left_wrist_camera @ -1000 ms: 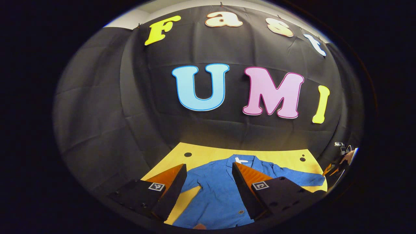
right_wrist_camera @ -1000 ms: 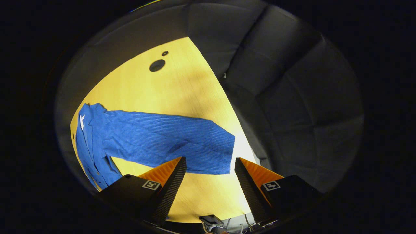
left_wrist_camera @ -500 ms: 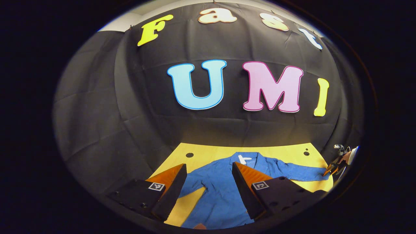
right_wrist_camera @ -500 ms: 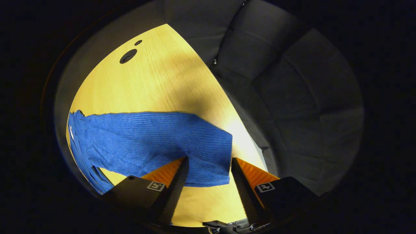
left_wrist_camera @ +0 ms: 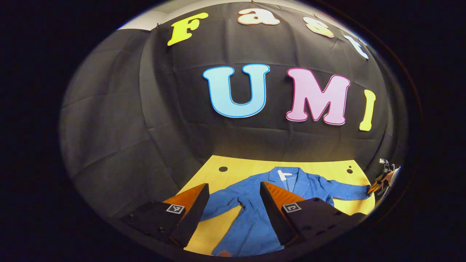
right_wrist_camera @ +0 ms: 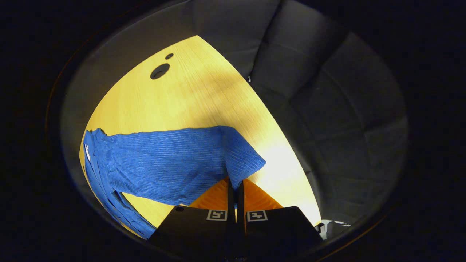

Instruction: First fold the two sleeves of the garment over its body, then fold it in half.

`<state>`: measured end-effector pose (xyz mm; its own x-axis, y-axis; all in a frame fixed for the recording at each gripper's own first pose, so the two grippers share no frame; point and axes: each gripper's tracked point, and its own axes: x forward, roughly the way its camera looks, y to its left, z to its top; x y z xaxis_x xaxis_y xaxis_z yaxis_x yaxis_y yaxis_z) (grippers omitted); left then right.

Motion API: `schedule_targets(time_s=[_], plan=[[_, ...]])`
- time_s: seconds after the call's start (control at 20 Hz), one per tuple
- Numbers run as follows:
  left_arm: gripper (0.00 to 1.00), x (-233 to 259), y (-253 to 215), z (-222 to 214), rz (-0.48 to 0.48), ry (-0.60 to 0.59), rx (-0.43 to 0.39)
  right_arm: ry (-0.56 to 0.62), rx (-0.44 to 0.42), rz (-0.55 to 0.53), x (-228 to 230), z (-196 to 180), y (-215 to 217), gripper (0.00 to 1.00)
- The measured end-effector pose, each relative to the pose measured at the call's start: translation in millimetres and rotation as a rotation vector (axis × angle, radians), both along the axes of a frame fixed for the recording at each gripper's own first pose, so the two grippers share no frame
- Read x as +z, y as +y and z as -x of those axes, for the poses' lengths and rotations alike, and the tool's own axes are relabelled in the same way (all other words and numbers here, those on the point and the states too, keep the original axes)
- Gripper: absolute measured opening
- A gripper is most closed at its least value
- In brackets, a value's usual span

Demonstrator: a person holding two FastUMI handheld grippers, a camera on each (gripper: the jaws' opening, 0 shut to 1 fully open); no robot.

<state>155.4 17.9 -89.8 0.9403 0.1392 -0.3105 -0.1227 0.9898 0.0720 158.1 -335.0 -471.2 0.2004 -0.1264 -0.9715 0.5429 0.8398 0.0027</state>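
Right gripper has just closed: half a second ago its fingers straddled the cuff with a gap between them, now they're pinched together on the end of the right sleeve, and the cloth bunches up at the pinch. We read that as grasp secured — the first sleeve fold can start, nothing folded yet.

Left gripper is unchanged — fingers wide apart, holding nothing, hovering above the near-left part of the garment. In the left gripper view we also see the right gripper small at the far right edge, at the tip of that sleeve.

The garment lies flat on the yellow table, collar toward the back wall, both sleeves spread out to the sides.

Count:
- 1 blue garment, 2 sleeves, left sleeve untouched
- 2 grippers, one clamped, one open
- 1 table, with 2 dark holes near its back edge
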Motion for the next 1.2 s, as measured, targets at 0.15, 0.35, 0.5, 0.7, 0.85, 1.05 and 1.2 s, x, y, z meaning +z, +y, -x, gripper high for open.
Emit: schedule_targets(time_s=[0.15,0.35,0.5,0.7,0.85,1.05,1.2], plan=[[0.80,2,8,4,0.025,-0.018,-0.015,-0.077,0.051,0.076,36,-6,11,0.05],[0.80,8,18,9,0.039,-0.049,-0.069,-0.239,0.136,0.148,122,-40,54,0.05],[0.80,18,39,13,0.045,-0.088,-0.081,-0.339,0.192,0.141,198,-76,114,0.04],[0.80,22,89,19,0.054,-0.130,-0.021,-0.529,0.243,0.114,279,-138,201,0.05],[0.80,11,123,28,0.089,-0.121,0.033,-0.608,0.293,0.052,309,-175,290,0.04],[0.80,-10,159,38,0.089,-0.097,0.106,-0.624,0.412,-0.123,285,-199,444,0.05],[0.80,-32,182,49,0.110,-0.064,0.156,-0.558,0.520,-0.201,225,-201,542,0.04]])
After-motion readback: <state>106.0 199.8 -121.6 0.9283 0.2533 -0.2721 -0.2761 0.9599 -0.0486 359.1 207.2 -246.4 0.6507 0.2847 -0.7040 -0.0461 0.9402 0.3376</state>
